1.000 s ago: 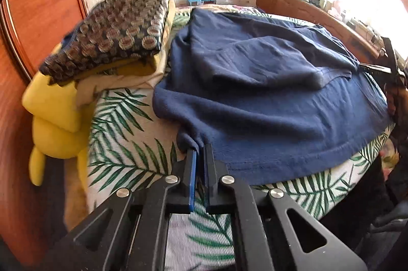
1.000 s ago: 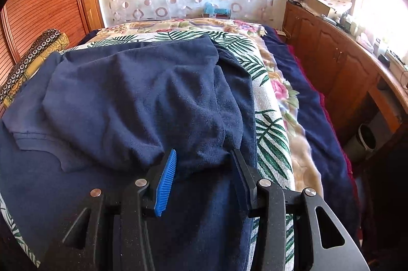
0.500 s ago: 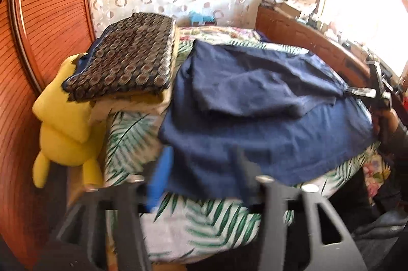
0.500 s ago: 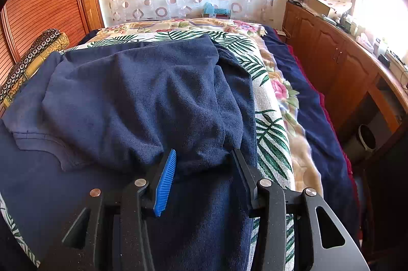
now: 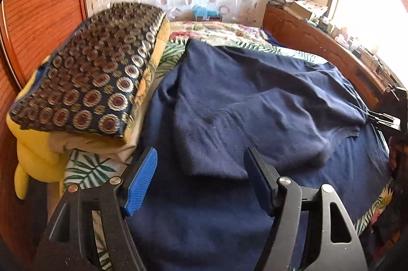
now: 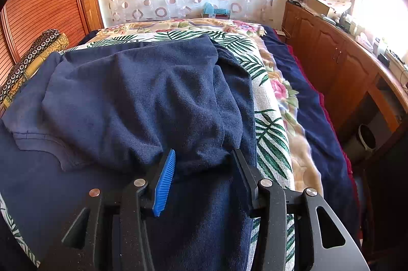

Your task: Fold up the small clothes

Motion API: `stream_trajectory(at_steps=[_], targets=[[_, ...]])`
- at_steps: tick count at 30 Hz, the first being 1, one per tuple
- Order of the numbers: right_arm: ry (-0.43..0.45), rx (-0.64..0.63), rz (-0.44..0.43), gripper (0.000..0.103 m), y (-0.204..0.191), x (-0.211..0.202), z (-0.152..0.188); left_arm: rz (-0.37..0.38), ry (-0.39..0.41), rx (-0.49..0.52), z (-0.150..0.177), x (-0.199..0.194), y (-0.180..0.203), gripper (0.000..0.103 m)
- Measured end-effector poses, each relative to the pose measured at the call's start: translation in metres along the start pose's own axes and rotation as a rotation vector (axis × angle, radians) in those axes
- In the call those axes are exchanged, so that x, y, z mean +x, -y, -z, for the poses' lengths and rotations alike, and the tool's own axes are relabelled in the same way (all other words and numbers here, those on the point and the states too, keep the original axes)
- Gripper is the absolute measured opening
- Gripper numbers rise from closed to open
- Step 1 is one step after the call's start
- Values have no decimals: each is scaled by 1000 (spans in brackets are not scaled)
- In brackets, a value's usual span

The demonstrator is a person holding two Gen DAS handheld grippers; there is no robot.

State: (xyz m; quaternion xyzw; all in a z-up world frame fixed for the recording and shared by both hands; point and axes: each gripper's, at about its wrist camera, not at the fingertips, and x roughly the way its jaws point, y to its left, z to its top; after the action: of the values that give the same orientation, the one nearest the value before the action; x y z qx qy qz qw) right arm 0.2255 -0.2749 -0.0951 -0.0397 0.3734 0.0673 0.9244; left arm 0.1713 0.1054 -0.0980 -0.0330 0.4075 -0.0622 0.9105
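A navy blue shirt (image 5: pixel 255 105) lies spread on the leaf-print bed cover (image 5: pixel 84 169), with one part folded over onto its middle. My left gripper (image 5: pixel 201 156) hovers over the shirt's near left side. Its jaws are opening, the corner of the folded flap shows between them, and no pad presses on cloth. In the right wrist view the shirt (image 6: pixel 127 92) fills the left and centre. My right gripper (image 6: pixel 204 156) rests at the fold's right end, jaws half apart, with a bulge of fabric between the fingertips. The right gripper (image 5: pixel 385 118) also shows at the far right edge of the left wrist view.
A stack of folded cloths topped by a dark circle-patterned one (image 5: pixel 97 82) sits left of the shirt, above a yellow plush toy (image 5: pixel 33 153). Wooden panels stand to the left. A wooden cabinet (image 6: pixel 331 67) with clutter on top runs along the bed's right side.
My left gripper let go of the shirt's near left corner, opened wide and moved in over the shirt. The right gripper kept still.
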Motion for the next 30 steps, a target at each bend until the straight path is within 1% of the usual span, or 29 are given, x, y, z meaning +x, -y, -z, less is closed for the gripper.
stream_trajectory(at_steps=[2, 6, 12, 16, 18, 19, 21, 22, 24, 27, 30], targets=[[0, 3, 4, 47, 0, 0, 0, 13, -13, -24, 1, 7, -3, 71], [8, 36, 3, 48, 6, -3, 0, 5, -21, -30, 6, 11, -5, 71], [37, 106, -66, 48, 17, -7, 0, -11, -43, -18, 10, 15, -5, 71], [52, 125, -66, 48, 24, -10, -6, -1, -44, -6, 10, 16, -2, 70], [39, 133, -64, 48, 28, -7, -10, 1, -49, 0, 9, 18, -1, 60], [22, 133, -66, 48, 30, -2, -12, -3, -53, 1, 8, 18, -1, 57], [-29, 123, -77, 47, 30, 9, -13, -17, -53, 15, 7, 20, 1, 48], [-26, 112, -74, 44, 28, 10, -13, -14, -56, 16, 6, 21, 2, 47], [-22, 86, -77, 43, 23, 11, -15, -5, -59, 15, 5, 20, 2, 44], [-20, 64, -81, 41, 17, 12, -15, -11, -63, 16, 4, 20, 2, 44], [-32, 29, -72, 30, 12, 16, -16, -13, -66, 17, 3, 21, 1, 44]])
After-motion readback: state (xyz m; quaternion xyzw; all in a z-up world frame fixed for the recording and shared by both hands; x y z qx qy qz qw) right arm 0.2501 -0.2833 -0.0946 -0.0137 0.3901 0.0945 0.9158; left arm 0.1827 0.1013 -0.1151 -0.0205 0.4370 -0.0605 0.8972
